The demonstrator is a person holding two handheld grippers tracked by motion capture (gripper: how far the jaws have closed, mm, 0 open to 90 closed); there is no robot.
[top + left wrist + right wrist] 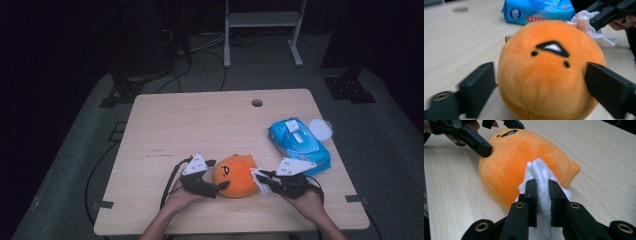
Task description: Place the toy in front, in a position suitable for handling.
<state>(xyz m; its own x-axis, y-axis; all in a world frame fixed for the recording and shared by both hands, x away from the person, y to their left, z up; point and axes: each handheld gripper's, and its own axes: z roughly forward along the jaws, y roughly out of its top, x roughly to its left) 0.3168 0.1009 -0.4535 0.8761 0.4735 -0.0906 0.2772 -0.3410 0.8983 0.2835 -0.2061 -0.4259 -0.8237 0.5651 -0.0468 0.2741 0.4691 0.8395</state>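
Note:
An orange round plush toy [237, 175] with a black-stitched face lies near the table's front edge, also in the left gripper view [544, 75] and the right gripper view [511, 162]. My left gripper [219, 174] stands open, one jaw on each side of the plush's left end, close to or barely touching it [541, 82]. My right gripper [262, 180] is shut on a white wipe [540, 170] and holds it against the plush's right side. The wipe [586, 25] bunches out past the right gripper's fingertips [541, 187].
A blue pack of wet wipes [300, 142] lies at the right of the wooden table [200, 125], with a white round lid [320, 129] beside it. A cable hole [257, 103] sits near the far edge. Cables trail from both grippers.

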